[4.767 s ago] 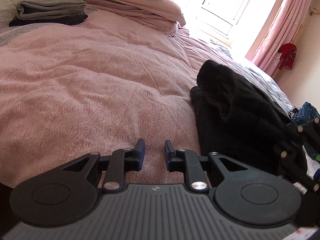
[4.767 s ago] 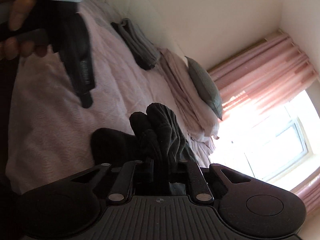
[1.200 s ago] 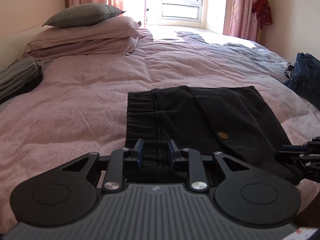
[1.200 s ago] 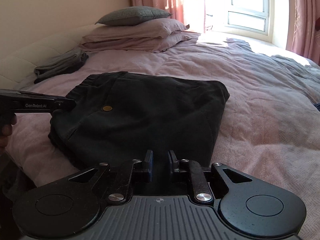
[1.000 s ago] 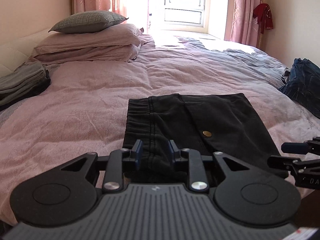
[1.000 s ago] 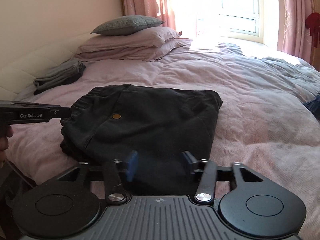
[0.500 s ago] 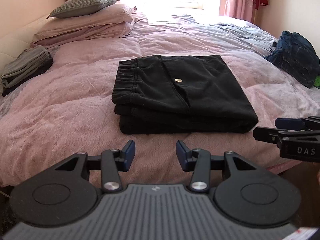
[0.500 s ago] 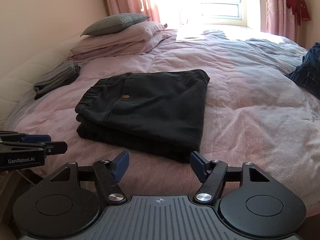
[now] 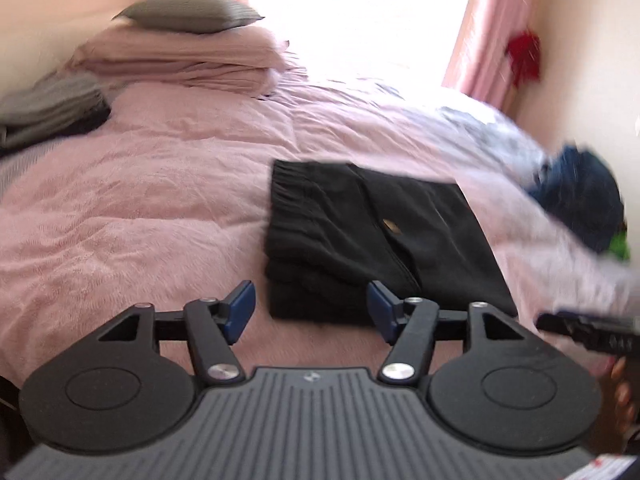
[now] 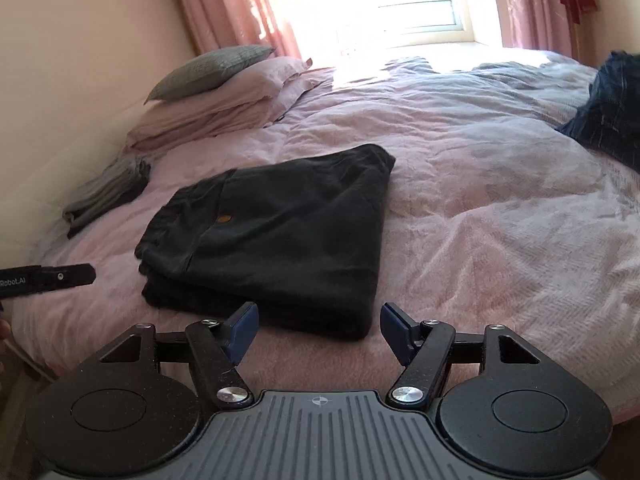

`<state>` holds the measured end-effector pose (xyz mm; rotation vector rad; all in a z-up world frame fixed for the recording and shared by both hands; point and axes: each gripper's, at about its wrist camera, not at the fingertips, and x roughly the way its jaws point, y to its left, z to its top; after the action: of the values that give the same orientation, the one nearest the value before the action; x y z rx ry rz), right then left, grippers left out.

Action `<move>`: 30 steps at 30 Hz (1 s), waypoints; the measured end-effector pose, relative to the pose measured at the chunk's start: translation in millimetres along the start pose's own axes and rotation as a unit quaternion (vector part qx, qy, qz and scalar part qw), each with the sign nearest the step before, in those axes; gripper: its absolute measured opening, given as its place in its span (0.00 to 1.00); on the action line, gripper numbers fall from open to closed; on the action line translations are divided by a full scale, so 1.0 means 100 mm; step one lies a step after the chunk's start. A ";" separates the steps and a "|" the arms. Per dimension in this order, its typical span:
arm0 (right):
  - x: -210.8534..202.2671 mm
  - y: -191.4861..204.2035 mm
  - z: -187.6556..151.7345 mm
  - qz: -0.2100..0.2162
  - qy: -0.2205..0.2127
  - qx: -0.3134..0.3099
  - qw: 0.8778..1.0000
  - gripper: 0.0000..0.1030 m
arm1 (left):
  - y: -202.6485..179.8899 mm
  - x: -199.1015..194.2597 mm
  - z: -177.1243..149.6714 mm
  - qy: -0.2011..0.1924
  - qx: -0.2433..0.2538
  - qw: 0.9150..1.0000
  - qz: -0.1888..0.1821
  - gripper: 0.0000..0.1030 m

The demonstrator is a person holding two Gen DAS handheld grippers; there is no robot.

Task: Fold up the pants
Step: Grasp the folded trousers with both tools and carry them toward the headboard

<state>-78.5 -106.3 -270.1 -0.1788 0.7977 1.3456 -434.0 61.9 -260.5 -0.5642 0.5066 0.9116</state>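
The black pants (image 9: pixel 372 236) lie folded in a flat rectangle on the pink bed cover (image 9: pixel 140 200), a brass button on top. In the right wrist view the same pants (image 10: pixel 276 232) sit at mid-frame. My left gripper (image 9: pixel 310 308) hovers just short of the pants' near edge, its jaws opening, nothing between them. My right gripper (image 10: pixel 318 330) stands open in front of the pants' near right corner, empty. Each gripper shows at the edge of the other's view: the right one (image 9: pixel 592 330) and the left one (image 10: pixel 48 278).
Pink pillows with a grey cushion (image 10: pixel 208 64) lie at the head of the bed. A folded grey and black stack (image 10: pixel 108 192) lies at the left. A heap of blue denim (image 10: pixel 612 108) lies at the right. The window (image 10: pixel 400 0) is bright behind.
Both grippers let go of the folded pants, opened wide and drew back from them. The left wrist view has swung and blurred.
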 end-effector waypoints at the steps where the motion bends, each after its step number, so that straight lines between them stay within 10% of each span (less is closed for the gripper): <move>1: 0.05 -0.12 0.05 0.009 -0.003 0.025 1.000 0.64 | 0.16 0.08 0.09 0.000 -0.026 1.000 -0.012 0.64; 11: 0.98 -1.09 0.36 0.109 0.040 0.246 0.962 0.72 | 1.14 1.53 0.40 0.143 -0.231 0.942 -0.198 0.74; 18: 1.52 -1.35 0.50 0.177 0.072 0.299 0.935 0.72 | 1.16 2.06 0.41 0.200 -0.244 0.913 -0.258 0.73; 30: 1.99 -1.43 0.55 0.253 0.125 0.281 0.917 0.37 | 0.92 2.18 0.43 0.200 -0.186 0.926 -0.262 0.56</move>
<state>76.6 45.7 -396.0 0.3425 1.4876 1.5251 -390.9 262.3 -386.6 -1.1849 0.5108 0.3703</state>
